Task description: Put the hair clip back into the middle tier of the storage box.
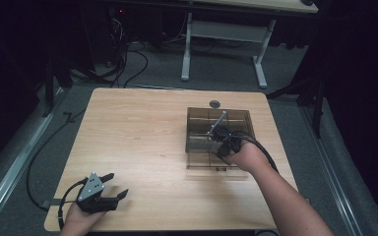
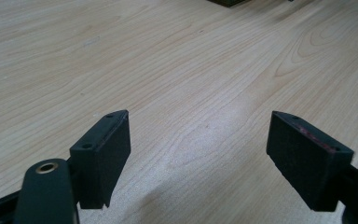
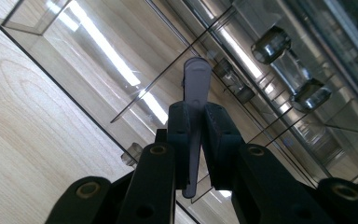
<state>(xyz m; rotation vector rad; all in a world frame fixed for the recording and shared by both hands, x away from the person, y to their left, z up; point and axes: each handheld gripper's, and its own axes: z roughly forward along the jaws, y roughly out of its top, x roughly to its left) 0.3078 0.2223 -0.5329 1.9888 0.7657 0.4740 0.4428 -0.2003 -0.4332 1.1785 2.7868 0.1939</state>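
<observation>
A smoky transparent compartment box (image 1: 193, 112) sits on the right half of the wooden table (image 1: 138, 132). My right gripper (image 1: 216, 134) hovers over the box, shut on a thin pale grey tool (image 1: 220, 120) that sticks out up and to the right. In the right gripper view the jaws of this gripper (image 3: 196, 115) pinch the flat tool (image 3: 196, 77), whose rounded end points over the box dividers (image 3: 168, 70). My left gripper (image 1: 118, 185) rests near the front left corner of the table. Its jaws (image 2: 198, 140) are open, with only bare wood between them.
Shiny metal cylinders (image 3: 270, 44) lie in several of the box's far compartments. A small dark round disc (image 1: 215, 103) sits on the table just behind the box. A white-legged desk (image 1: 187, 54) and cables stand on the floor beyond.
</observation>
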